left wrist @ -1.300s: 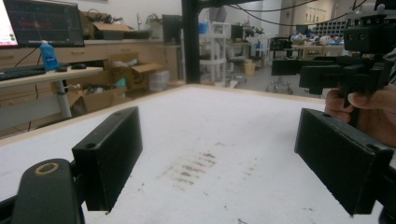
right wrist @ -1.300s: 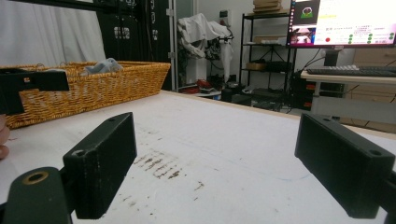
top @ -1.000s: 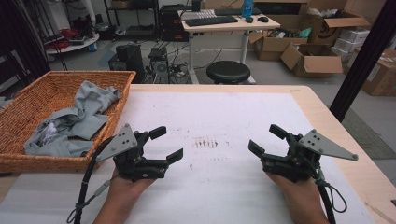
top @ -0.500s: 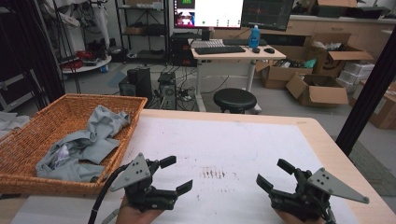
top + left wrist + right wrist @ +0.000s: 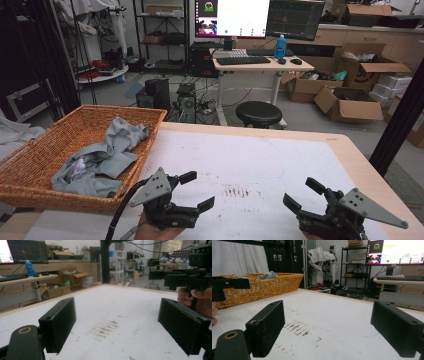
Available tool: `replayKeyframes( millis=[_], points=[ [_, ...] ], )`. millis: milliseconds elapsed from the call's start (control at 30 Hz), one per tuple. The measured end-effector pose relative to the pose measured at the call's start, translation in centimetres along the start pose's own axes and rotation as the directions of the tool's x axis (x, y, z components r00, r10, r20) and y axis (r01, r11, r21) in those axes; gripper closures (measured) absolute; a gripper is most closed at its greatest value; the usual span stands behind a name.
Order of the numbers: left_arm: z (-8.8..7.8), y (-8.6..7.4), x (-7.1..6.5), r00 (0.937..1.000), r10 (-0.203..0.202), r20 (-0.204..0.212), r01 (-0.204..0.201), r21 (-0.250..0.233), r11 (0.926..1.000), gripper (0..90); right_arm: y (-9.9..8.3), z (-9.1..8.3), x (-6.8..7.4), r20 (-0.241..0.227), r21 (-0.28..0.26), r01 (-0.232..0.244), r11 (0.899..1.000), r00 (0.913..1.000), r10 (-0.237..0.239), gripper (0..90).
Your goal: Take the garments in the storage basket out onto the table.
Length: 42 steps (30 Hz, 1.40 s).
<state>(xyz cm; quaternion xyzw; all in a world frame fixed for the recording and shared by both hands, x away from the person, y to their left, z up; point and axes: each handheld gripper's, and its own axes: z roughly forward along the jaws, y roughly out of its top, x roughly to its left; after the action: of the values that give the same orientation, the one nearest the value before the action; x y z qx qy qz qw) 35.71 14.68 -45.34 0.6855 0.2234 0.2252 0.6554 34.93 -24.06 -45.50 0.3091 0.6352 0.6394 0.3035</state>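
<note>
The grey cloth (image 5: 102, 160) lies crumpled in the basket (image 5: 30, 185) at the table's (image 5: 280, 160) left edge, untouched. Left gripper (image 5: 196, 191) hovers just right of the basket, jaws spread and empty; right gripper (image 5: 304, 194) sits well apart near the right edge, also spread (both low over the white top). This looks like the start: next, the left should swing over the rim and pinch a fold.
</note>
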Motion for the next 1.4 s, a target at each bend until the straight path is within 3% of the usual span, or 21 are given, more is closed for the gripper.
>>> replayKeyframes(
  millis=[33,67,100,167,367,400,567,667,733,1000,1167,1200,1233,1267,1300,1400],
  points=[
    [0.0,0.1,-0.1,0.9996,-0.027,-0.007,0.027,0.007,0.9996,15.3,0.0,0.0,0.0,0.000,0.000,0.000,1.000,1.0000,0.000,11.9],
    [0.0,0.1,-0.1,0.9996,-0.027,-0.007,0.027,0.007,0.9996,15.1,0.0,0.0,0.0,0.000,0.000,-0.001,1.000,1.0000,0.001,11.9],
    [0.0,0.7,-0.5,0.9981,-0.061,-0.007,0.062,0.007,0.9981,15.2,0.0,0.0,0.0,-0.001,0.000,-0.003,1.000,1.0000,0.003,11.9],
    [-0.1,1.2,-0.8,0.9984,-0.056,-0.002,0.056,0.006,0.9984,15.4,0.0,0.0,0.0,0.000,-0.001,-0.003,1.000,1.0000,0.003,11.8],
    [-0.4,5.2,-1.9,0.9999,-0.015,0.001,0.015,0.053,0.9985,15.5,0.0,0.0,0.0,-0.001,0.000,-0.003,1.000,1.0000,0.003,11.9],
    [-0.8,6.5,-1.8,0.9999,-0.015,-0.001,0.015,0.070,0.9974,15.6,0.0,0.0,0.0,-0.001,0.000,-0.004,1.000,1.0000,0.004,11.9],
    [-2.1,8.9,-1.2,0.9998,-0.006,-0.017,0.007,0.075,0.9971,15.7,0.0,0.0,0.0,-0.002,0.000,-0.005,1.000,1.0000,0.005,11.9],
    [-3.3,10.5,-0.3,0.9993,-0.001,-0.036,0.004,0.083,0.9965,15.7,0.0,0.0,0.0,-0.002,-0.001,-0.005,1.000,1.0000,0.005,11.9],
    [-4.6,11.8,0.7,0.9971,0.010,-0.076,-0.002,0.095,0.9955,15.7,0.0,0.0,0.0,-0.003,0.001,-0.004,1.000,1.0000,0.004,12.0],
    [-7.7,13.0,3.4,0.9885,0.004,-0.151,0.014,0.123,0.9924,15.6,0.0,0.0,-0.1,-0.003,0.001,-0.006,1.000,1.0000,0.006,12.0],
    [-9.7,13.2,5.3,0.9798,-0.018,-0.199,0.046,0.138,0.9894,15.6,0.0,0.0,-0.1,-0.003,0.001,-0.007,1.000,1.0000,0.007,12.0],
    [-10.5,13.3,6.0,0.9750,-0.018,-0.221,0.051,0.144,0.9883,15.7,0.0,0.0,-0.1,-0.003,0.002,-0.007,1.000,1.0000,0.007,12.0],
    [-10.5,13.3,6.0,0.9750,-0.018,-0.221,0.051,0.144,0.9883,15.7,0.0,0.0,-0.1,-0.003,0.002,-0.007,1.000,1.0000,0.007,12.0],
    [-10.7,13.3,6.4,0.9719,-0.012,-0.235,0.050,0.157,0.9864,15.7,0.0,0.0,-0.1,-0.003,0.002,-0.007,1.000,1.0000,0.007,12.0],
    [-11.2,13.3,7.2,0.9639,0.017,-0.266,0.036,0.194,0.9804,15.6,0.0,0.0,-0.1,-0.003,0.002,-0.007,1.000,1.0000,0.007,12.0],
    [-11.6,13.4,8.1,0.9590,0.023,-0.283,0.042,0.223,0.9738,15.6,0.0,0.0,-0.1,-0.003,0.002,-0.006,1.000,1.0000,0.006,12.0]
  ],
)
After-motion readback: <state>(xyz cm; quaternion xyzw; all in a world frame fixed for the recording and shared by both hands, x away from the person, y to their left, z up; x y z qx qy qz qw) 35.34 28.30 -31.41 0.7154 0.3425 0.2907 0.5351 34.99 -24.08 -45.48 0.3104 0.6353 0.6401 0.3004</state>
